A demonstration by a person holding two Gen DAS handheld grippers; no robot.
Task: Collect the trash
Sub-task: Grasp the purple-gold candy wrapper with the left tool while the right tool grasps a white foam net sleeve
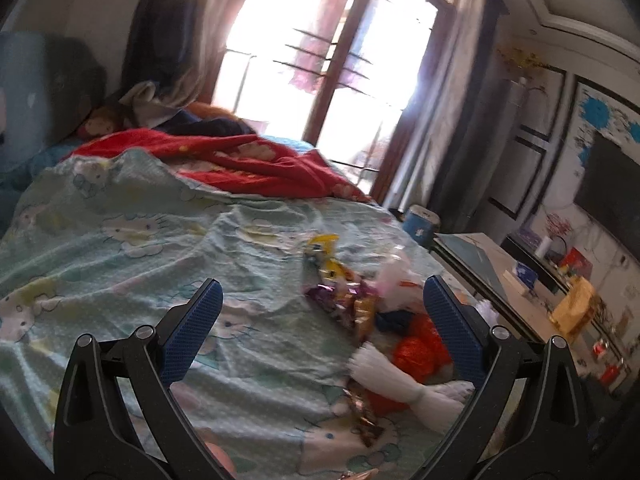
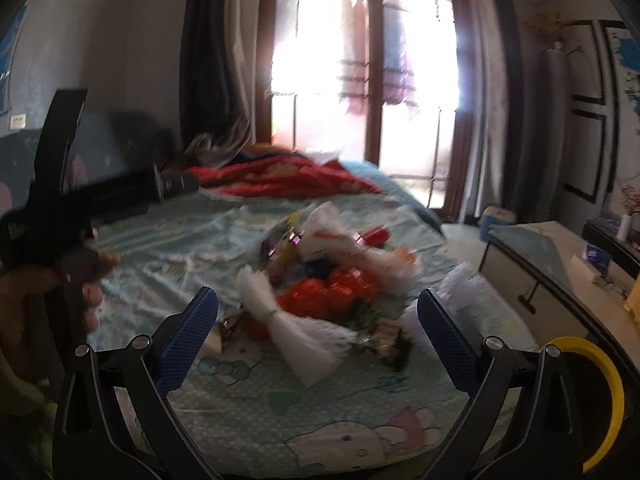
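The left tool (image 1: 320, 320) hangs over the bed (image 1: 120, 248) with its blue-padded fingers (image 1: 192, 332) spread wide and nothing between them. In the left wrist view the trash pile (image 1: 360, 304) sits in the lower centre-right of the frame, on the pale green cartoon-print sheet: shiny purple and gold wrappers (image 1: 340, 300), an orange plastic bag (image 1: 416, 348) and a white plastic bag (image 1: 400, 384) knotted at its middle, all bunched together. The pile lies close to the right-hand finger of that tool, and no pad touches it.

The right tool (image 2: 318, 328) is also spread wide and empty. In the right wrist view the same heap (image 2: 320, 280) fills the centre of the frame, just beyond the fingertips, with the white bag's knotted neck (image 2: 272, 312) nearest. The picture is blurred, so the smaller pieces cannot be told apart.

At the left edge of the right wrist view a hand (image 2: 86, 300) grips the handle of the left tool. A red blanket (image 1: 248, 156) lies crumpled in the upper middle of the bed, below a bright window (image 1: 320, 60). A low counter (image 1: 520, 272) with small items stands at the right of the frame.
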